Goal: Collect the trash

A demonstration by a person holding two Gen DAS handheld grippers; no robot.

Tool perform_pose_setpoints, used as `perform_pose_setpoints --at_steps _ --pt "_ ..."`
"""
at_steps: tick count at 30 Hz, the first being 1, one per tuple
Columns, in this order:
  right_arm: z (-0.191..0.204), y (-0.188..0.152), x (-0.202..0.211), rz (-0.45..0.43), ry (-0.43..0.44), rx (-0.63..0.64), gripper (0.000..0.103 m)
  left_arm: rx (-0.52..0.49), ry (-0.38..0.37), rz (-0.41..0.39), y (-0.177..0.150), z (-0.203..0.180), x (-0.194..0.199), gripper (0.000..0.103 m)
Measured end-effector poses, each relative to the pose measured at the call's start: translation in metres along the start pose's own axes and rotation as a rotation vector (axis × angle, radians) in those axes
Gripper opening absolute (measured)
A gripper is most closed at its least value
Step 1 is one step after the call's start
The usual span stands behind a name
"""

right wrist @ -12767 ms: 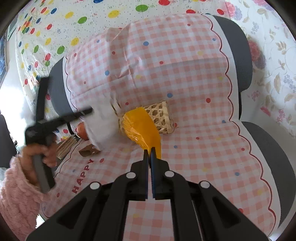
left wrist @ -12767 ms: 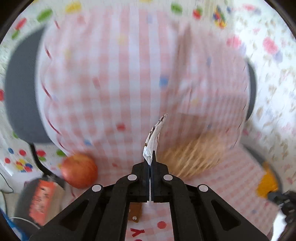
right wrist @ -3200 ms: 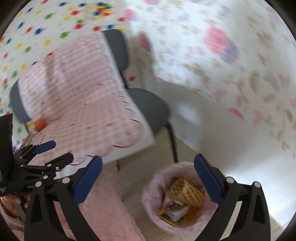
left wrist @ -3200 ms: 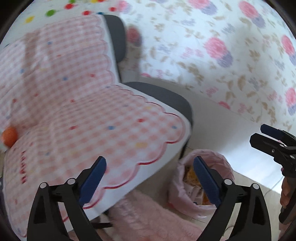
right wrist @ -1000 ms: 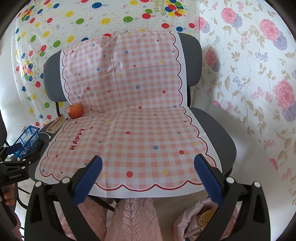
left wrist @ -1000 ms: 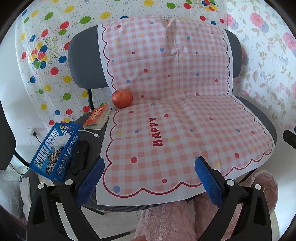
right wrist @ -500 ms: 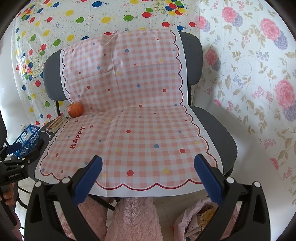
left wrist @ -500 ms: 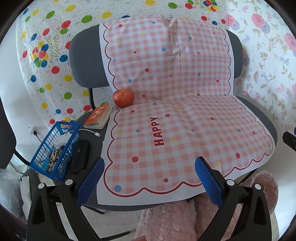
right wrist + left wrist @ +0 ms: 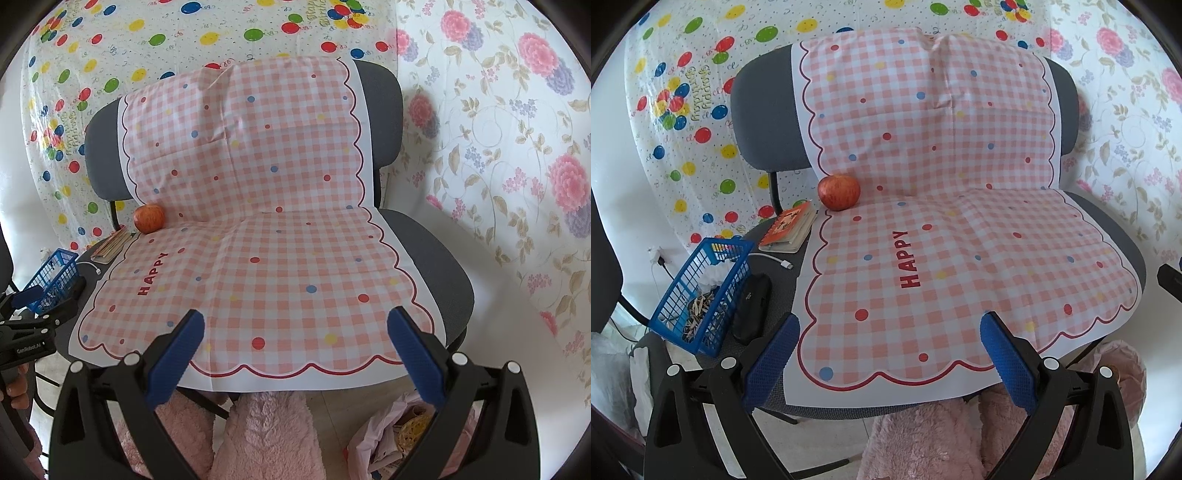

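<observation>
Apple [image 9: 839, 192] sitting mid-left on chair [image 9: 764, 122]; basket [image 9: 701, 291] lying lower left; trash bag [image 9: 391, 435] standing lower right.

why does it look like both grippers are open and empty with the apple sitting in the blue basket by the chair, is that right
Not quite. Both the left gripper and right gripper are open and empty, but the apple is not in the blue basket. It sits on the pink checked cloth at the back left corner of the chair seat, beside the booklet. The left wrist view shows this plainly.
</observation>
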State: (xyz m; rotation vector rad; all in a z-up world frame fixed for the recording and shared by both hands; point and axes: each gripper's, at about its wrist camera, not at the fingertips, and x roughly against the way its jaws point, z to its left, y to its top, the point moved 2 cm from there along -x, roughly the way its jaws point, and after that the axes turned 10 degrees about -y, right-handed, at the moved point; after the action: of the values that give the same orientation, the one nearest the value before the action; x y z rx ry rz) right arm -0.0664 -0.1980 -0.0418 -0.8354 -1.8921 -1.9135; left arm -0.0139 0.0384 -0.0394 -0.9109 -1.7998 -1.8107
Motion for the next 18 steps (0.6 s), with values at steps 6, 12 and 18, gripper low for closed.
perform_pose_setpoints --at_steps 6,12,18 --pt "-0.001 -0.002 -0.001 0.002 0.0 -0.001 0.097 -0.004 -0.001 0.001 0.0 -0.002 -0.001 0.097" --pt "-0.003 -0.004 -0.005 0.007 0.0 -0.007 0.097 -0.003 -0.001 0.006 0.0 -0.001 -0.004 0.097" --pt "-0.008 -0.001 -0.02 0.025 0.003 -0.017 0.097 -0.048 0.032 -0.01 0.005 -0.005 -0.014 0.097"
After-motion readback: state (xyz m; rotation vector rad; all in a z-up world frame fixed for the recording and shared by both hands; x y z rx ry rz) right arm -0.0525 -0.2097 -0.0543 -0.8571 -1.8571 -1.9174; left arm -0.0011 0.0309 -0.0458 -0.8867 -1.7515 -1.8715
